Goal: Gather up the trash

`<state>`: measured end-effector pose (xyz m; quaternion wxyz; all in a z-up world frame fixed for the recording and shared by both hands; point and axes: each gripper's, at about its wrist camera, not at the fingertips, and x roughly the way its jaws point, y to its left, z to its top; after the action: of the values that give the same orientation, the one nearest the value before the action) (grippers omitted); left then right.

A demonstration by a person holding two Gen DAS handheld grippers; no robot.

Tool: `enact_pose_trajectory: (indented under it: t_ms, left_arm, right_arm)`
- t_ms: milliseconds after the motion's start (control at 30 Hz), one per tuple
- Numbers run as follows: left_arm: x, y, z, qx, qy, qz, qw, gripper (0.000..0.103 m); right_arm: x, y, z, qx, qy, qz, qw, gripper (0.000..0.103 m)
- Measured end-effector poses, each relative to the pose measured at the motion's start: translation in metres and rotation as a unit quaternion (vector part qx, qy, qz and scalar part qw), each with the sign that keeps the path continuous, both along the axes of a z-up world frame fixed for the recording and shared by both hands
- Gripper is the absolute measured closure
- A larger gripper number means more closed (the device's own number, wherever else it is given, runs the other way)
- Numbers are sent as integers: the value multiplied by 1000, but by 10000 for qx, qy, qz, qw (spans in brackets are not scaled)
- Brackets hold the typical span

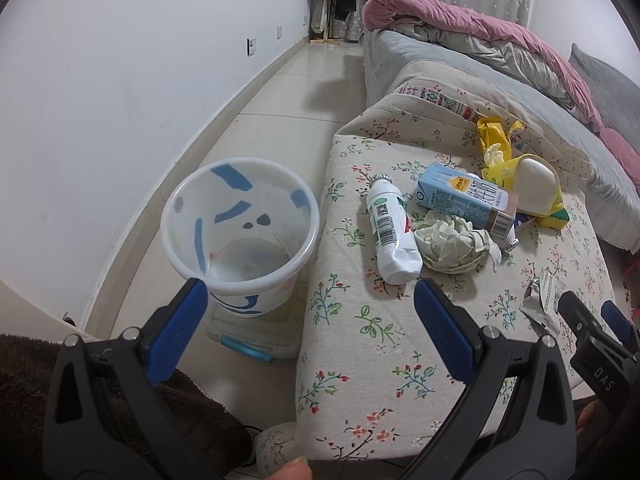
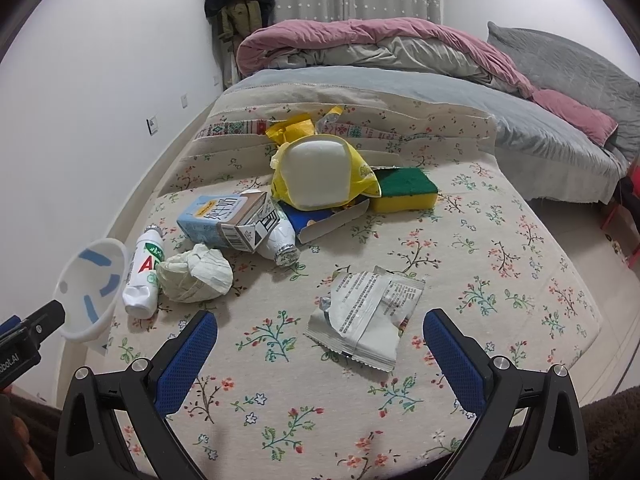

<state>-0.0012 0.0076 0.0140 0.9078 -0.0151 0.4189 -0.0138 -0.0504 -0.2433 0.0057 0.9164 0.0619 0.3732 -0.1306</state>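
the right tool (image 2: 320, 344) hangs released, its blue pads spread wide and grasping nothing, and it is lined up so that the torn silver snack wrapper (image 2: 366, 314) lies flat right between and just ahead of them; that framing suggests the wrapper is the next piece to be taken, being the nearest loose item and well apart from the pile. the left tool (image 1: 310, 306) is likewise released and empty, held low at the edge of the floral-covered surface (image 1: 400, 344), with one pad over the rim of the white bin (image 1: 240, 232) and the other over the cloth, probably so it can reach either side with little travel

the bin stands on the floor tight against the surface's side, mouth up and looking empty inside, a sensible spot for dropping things straight off the edge

further out the trash sits bunched on the surface: a white drink bottle (image 1: 390, 232) lying on its side nearest the bin, a crumpled pale tissue wad (image 1: 452, 244) touching it, a blue milk carton (image 1: 464, 200) lying behind, a second small bottle (image 2: 280, 242) partly under the carton, then a yellow bag holding a white block (image 2: 316, 172) atop an open blue box (image 2: 320, 220), with a green-and-yellow sponge (image 2: 404, 190) just beside it

nothing seems collected yet
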Motion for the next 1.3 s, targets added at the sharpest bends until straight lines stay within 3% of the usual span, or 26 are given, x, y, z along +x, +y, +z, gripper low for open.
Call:
enact_pose_trajectory:
  t_ms: [400,667,867,967,1300]
  left_arm:
    - [9,-16,6,50,44,-253,9997,1]
    - [26,-30,11,133,117,-575,9982,1]
    - [46,-45,15,190,266,-876,9956,1]
    - [56,-52,18,272,305,-1027,9939,1]
    - [98,-73,19,409,584,-1347,9883,1]
  right_arm:
    - [7,-8,18,44,105,122,9999,0]
    - [26,-41,33,-49,427,262,9987,0]
    - [53,-92,39,426,794,170,9958,0]
    - [69,-111,42,432,857,100,9953,0]
    - [128,-131,28,753,1117,369,9902,0]
